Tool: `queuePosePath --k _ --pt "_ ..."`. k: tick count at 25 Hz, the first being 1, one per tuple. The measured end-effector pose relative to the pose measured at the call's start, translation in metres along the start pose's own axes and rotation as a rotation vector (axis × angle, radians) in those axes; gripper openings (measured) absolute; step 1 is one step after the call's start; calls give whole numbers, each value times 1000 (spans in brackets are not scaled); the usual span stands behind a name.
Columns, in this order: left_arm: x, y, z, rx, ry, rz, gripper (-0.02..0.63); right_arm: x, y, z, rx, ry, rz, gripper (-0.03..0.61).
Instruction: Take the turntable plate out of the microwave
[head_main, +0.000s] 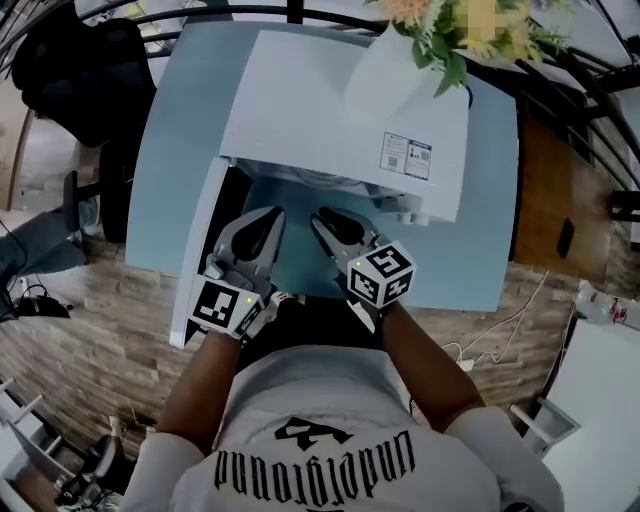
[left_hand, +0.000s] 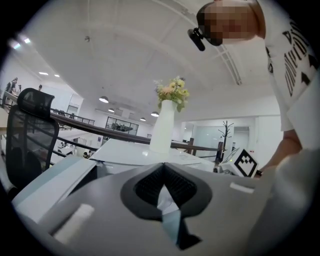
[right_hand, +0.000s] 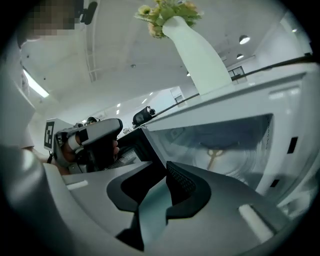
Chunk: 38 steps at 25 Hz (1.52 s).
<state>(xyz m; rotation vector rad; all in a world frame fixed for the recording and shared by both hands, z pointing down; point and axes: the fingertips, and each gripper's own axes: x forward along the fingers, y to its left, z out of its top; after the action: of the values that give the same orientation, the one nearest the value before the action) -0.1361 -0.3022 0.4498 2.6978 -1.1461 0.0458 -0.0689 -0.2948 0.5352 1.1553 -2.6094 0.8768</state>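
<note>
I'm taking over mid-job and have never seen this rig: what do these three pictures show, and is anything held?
A person holds a two-fingered gripper in each hand. The head view looks down from their head; the other two views ride on the grippers. A white box-shaped microwave, door open, stands on a pale blue table, with a white vase of flowers on top. The round glass turntable plate lies inside. The left gripper is shut; the right gripper has its fingers apart; both are empty.

turntable plate (right_hand: 235, 162): front behind right gripper (right_hand: 159, 182) | flowers (head_main: 440, 35): tops cut off
</note>
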Motion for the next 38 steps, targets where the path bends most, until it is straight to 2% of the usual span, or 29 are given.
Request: queuePosePath --k 11,17,20,25,35,38 --pt "24 22 -53 -11 53 15 50 42 -64 -50 333 15 -56 119" --pt "34 30 -72 -17 63 18 50 62 -90 -79 660 8 -58 135" --pt "38 32 -80 -35 72 25 50 67 -99 -83 782 -22 -62 135" --pt "41 39 -92 -59 97 39 50 76 -110 -81 915 -68 -45 147" --pt "48 40 -104 -74 104 33 50 89 -127 -91 1196 -138 -77 147" --pt "47 41 -107 -85 107 38 50 91 -131 -94 1239 -161 -94 150"
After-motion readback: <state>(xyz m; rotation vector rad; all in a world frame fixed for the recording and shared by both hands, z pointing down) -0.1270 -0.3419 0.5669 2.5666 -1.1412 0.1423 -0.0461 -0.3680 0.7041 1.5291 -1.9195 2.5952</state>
